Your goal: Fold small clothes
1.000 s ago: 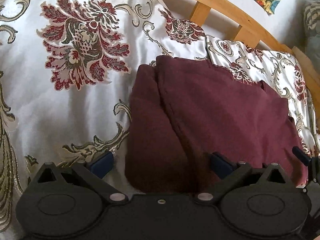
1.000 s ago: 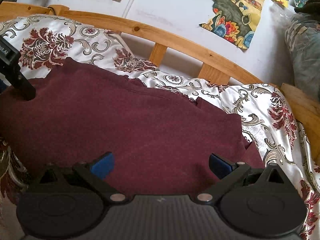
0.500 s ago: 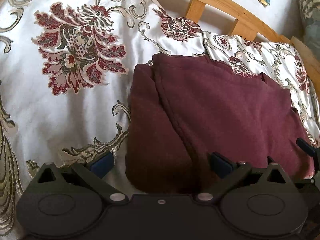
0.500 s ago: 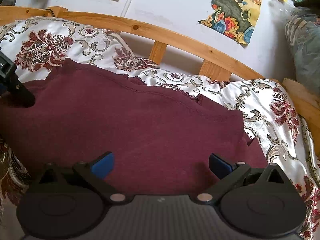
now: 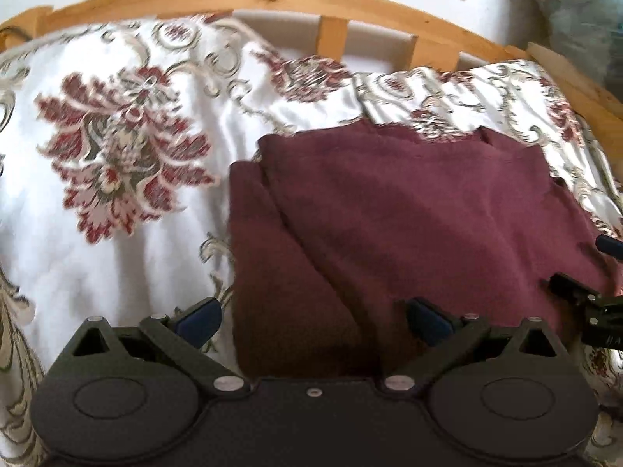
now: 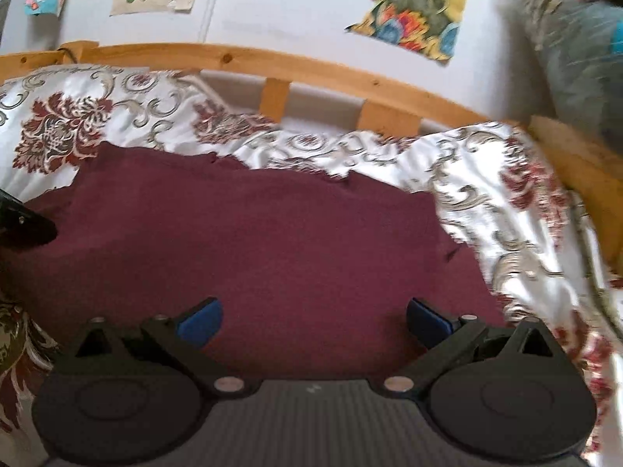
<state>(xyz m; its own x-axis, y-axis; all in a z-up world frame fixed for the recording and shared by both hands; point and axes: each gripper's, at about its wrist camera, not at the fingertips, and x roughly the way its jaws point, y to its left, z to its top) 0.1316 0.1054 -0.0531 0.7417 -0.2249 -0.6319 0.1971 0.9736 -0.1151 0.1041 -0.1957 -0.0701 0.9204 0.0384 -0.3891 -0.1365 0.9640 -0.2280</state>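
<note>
A dark maroon garment (image 5: 409, 214) lies folded flat on the bed, with a lengthwise fold along its left side; it also shows in the right wrist view (image 6: 253, 241). My left gripper (image 5: 313, 321) is open and empty over the garment's near left edge, above the cloth. My right gripper (image 6: 313, 321) is open and empty over the garment's near right part. The right gripper's fingers (image 5: 572, 292) show at the left wrist view's right edge. The left gripper's body (image 6: 23, 225) shows at the right wrist view's left edge.
The garment lies on a white satin bedspread (image 5: 117, 155) with red floral patterns. A wooden slatted bed rail (image 6: 272, 66) runs along the back, against a white wall with colourful drawings (image 6: 412, 4). A grey-green bundle (image 6: 576, 58) sits at the far right.
Both grippers have drawn back and tilted up from the garment, so more of the rail and wall shows. Both stay open. The garment has not moved.
</note>
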